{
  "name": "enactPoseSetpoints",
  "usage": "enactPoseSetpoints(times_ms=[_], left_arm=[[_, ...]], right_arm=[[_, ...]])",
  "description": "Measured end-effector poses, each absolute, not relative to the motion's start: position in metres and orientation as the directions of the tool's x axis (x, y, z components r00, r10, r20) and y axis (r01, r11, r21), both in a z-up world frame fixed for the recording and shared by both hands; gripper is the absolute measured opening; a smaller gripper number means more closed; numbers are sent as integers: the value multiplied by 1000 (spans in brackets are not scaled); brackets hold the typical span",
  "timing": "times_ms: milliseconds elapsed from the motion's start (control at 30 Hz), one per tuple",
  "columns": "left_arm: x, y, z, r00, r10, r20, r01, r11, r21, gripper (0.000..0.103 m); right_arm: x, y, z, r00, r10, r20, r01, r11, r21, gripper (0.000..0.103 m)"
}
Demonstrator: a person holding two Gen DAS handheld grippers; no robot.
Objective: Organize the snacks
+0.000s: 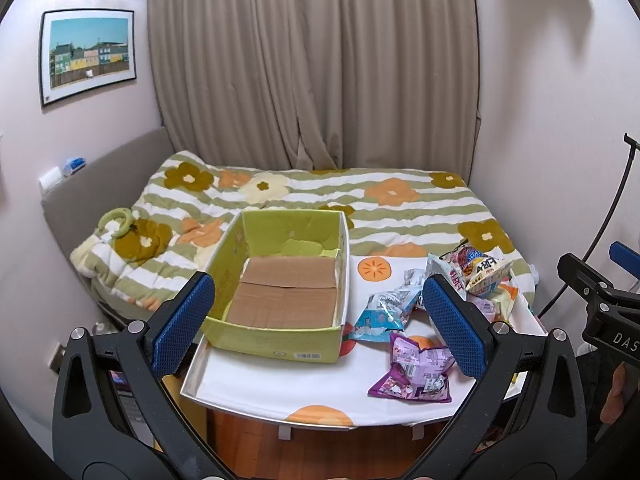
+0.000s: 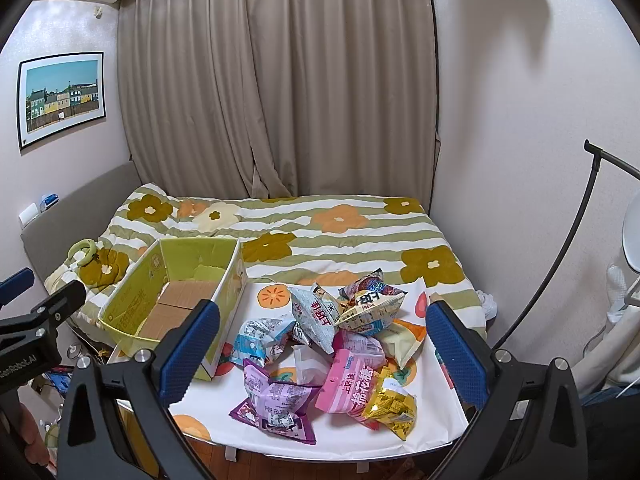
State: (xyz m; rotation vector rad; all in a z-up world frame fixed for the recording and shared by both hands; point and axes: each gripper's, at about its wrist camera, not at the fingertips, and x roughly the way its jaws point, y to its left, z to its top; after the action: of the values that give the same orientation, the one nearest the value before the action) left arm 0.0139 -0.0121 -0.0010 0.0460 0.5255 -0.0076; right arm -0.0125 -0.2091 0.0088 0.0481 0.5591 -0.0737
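You are holding two grippers above a small table (image 2: 432, 420) covered in a white cloth printed with orange fruit, standing at the foot of a bed with a flowered quilt (image 2: 340, 236). Your left gripper (image 1: 320, 320) is hanging with its blue-padded fingers spread wide apart and nothing between them. Your right gripper (image 2: 324, 354) is hanging the same way, spread wide and gripping nothing.

On the left part of the table a green cardboard box (image 1: 280, 344) is sitting open, and you are looking straight into it: only its bare brown cardboard floor is showing, with no snack inside. To the right of the box, a loose heap of snack packets is lying on the cloth. Nearest you is a purple packet (image 2: 274, 404), and just beside it a pink packet (image 2: 352, 384) with a gold packet (image 2: 394, 406) overlapping its right edge. Farther back, a light blue packet (image 2: 256, 340) is lying closest to the box, with several white, blue and yellow bags piled against one another behind it, some propped up at a tilt.

Judging from this, the organizing is only beginning: every packet in view is lying outside the box, so the whole pile is waiting to be moved. The right gripper seems better placed for the heap, while the left is facing the box.
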Motion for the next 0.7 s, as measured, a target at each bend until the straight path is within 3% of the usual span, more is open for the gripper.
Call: enactPoseSetpoints(times_ms=[400,700], left_arm=[[28,-14,-7,843,-18,-538,51,998,46,103],[69,-32,-66,700,-117,-704,180,984,15,103]], right_arm=[[-10,-212,5,838,-65,-542,96,995,30,103],[-1,-223,-31,763,-132,-633,180,984,11,103]])
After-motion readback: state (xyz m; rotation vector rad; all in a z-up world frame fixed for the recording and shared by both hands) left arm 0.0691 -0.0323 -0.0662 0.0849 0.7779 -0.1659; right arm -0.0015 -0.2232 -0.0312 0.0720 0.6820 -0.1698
